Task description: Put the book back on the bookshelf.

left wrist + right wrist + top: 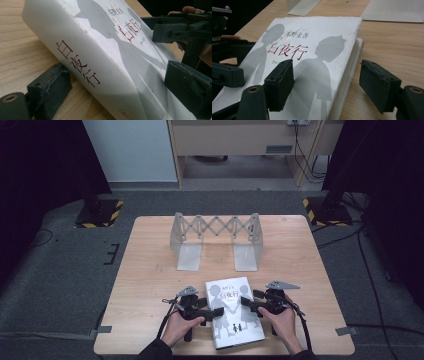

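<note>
A thick white book (232, 312) with grey silhouettes and red characters lies at the table's front middle. My left gripper (209, 310) comes at it from the left. In the left gripper view its jaws straddle the spine (82, 67): one pad (50, 85) sits against the spine's lower edge by the table, the other (190, 87) on the cover, so my left gripper (118, 87) is shut on the book. My right gripper (248, 307) is at the book's right side. In the right gripper view my right gripper (329, 85) stands open, one jaw above the cover (312, 50), the other clear of the page edge.
A grey metal scissor-type book rack (216, 237) stands at the back middle of the wooden table (150, 270), its flat base plates (397, 10) pointing toward me. Bare wood lies between rack and book. The table's front edge is just behind my hands.
</note>
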Tool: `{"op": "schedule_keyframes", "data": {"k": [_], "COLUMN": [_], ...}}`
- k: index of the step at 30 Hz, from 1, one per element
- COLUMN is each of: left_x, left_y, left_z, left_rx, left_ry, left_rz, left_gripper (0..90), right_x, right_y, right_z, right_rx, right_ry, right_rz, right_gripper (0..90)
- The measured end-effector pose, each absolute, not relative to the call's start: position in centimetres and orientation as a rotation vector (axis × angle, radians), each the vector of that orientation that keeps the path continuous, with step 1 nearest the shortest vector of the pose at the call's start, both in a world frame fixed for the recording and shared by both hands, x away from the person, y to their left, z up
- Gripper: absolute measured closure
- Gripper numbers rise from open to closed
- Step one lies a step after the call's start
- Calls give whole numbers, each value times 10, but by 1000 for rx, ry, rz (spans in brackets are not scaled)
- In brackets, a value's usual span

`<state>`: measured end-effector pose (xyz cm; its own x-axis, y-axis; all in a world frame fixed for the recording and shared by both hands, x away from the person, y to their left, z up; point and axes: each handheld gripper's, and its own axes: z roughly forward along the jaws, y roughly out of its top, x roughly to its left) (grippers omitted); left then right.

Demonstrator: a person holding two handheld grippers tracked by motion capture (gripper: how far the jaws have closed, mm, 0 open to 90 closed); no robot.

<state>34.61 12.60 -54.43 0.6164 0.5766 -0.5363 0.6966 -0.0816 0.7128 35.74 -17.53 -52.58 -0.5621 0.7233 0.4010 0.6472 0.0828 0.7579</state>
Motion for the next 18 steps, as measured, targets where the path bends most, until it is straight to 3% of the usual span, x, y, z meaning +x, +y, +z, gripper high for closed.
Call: {"op": "schedule_keyframes", "data": {"k": [18], "left_x": [349], "left_y": [123], "left_z": [-542], "left_rx": [1763], "left_ry": [1067], "left_rz": [-130], "left_gripper": [71], "right_x": [368], "right_y": [-163], "right_z": [-531], "right_rx": [1476], "right_ry": [2289], "right_rz": [1578], "right_gripper": [257]}}
